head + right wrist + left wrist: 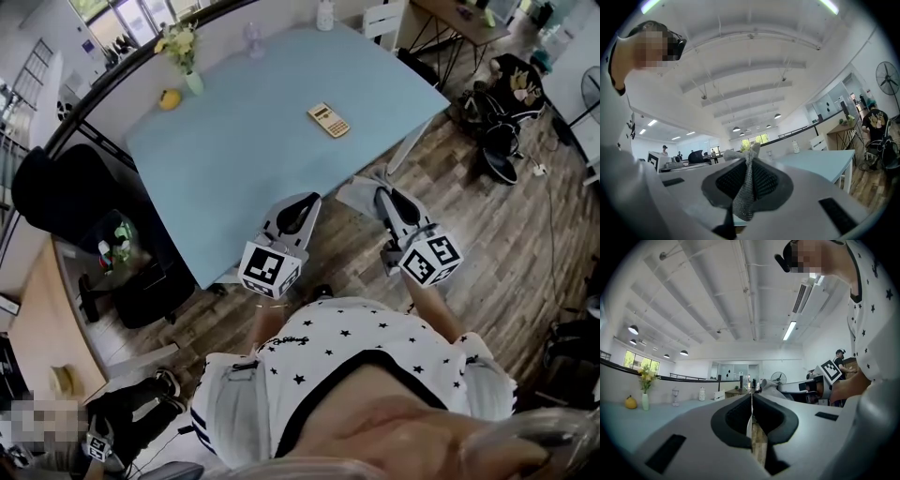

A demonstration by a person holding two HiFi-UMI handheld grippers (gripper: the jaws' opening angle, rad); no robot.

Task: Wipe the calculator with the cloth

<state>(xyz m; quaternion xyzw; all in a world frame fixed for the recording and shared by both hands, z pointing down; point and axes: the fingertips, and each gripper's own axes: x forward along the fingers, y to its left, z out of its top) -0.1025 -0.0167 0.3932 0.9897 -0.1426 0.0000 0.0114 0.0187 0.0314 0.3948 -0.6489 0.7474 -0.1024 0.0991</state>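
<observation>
Calculator (328, 120) first: it lies flat and face up, well out on the pale blue table (234, 159), with bare tabletop all round it and both tools well short of it. The person stands at the table's near corner, the two grippers held side by side close to the body and pointing forward at the table edge. To me that looks like a carrying posture rather than a working one. The right gripper (388, 206) has its jaws clamped on a fold of the grey cloth (743, 194). In the right gripper view the knit fabric is squeezed between the pads, with a tuft sticking out past the tips and a tail hanging below. In the head view the rest of it drapes off the jaw tips by the table corner. Pinching it that way leaves loose fabric out front, which I take to be the part meant to rub the keys. The left gripper (296, 216) is pressed together on nothing; its own view shows only a thin slit with wood floor behind. My guess is that it is kept free to steady the calculator, since a light thing like that would likely skate on the smooth top under a wipe. A vase of flowers (184, 56) and a yellow fruit (170, 98) stand near the far left corner, well apart from the calculator. Wiping has not begun; a reach forward has to come first.
</observation>
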